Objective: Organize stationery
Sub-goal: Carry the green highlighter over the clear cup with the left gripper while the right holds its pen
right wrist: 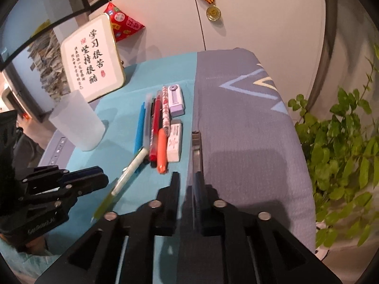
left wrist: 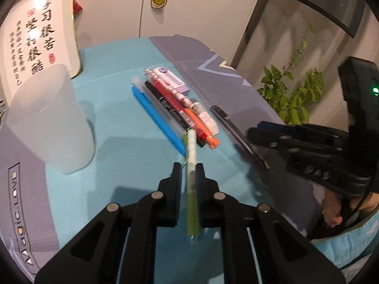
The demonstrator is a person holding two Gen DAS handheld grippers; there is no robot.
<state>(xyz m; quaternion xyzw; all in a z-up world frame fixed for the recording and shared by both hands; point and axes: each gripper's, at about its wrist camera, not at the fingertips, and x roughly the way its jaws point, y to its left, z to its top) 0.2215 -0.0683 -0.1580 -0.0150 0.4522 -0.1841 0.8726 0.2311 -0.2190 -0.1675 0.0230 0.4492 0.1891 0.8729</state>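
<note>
Between our left gripper's [left wrist: 188, 172] near-shut jaws: green-and-white pen [left wrist: 191, 156], lifted for the frosted cup [left wrist: 51, 118], we judge. Right gripper [right wrist: 188, 181] pinches a dark pen [right wrist: 196, 146]. Remaining pens [left wrist: 170, 108] and erasers [left wrist: 171, 80] lie bundled on the cloth.

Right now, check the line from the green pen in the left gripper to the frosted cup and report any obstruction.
Nothing visible blocks it. The green pen sits in the left gripper; the frosted cup stands to its left across bare blue cloth. The row of pens lies beyond, off that line.
</note>
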